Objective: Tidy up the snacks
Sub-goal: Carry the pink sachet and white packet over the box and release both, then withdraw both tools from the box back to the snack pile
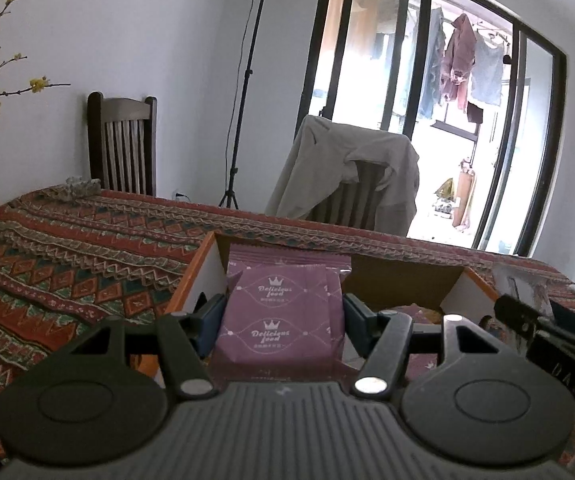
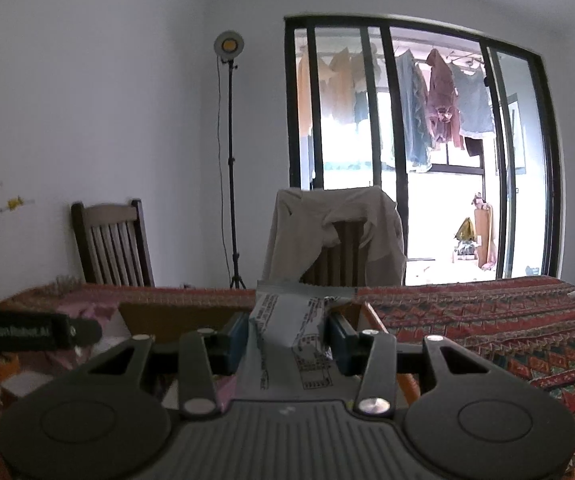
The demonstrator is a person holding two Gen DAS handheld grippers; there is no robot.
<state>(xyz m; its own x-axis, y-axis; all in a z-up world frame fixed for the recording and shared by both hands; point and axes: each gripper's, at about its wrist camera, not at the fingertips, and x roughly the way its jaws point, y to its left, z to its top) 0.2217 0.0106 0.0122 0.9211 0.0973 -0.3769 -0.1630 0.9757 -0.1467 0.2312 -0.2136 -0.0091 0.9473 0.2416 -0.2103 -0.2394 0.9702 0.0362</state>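
Packets hide most of the box interior from both wrist views. Left tool (image 1: 283, 316) is clamped on a glossy purple snack packet (image 1: 283, 312) printed "Delicious food", held over the open cardboard box (image 1: 391, 280); its lower end is cut off by the tool body. Right tool (image 2: 287, 340) grips a creased grey-white packet (image 2: 287, 328), small print unreadable, above the box's orange-edged rim (image 2: 367, 312). Woven patterned cloth covers the tabletop (image 2: 487, 328).
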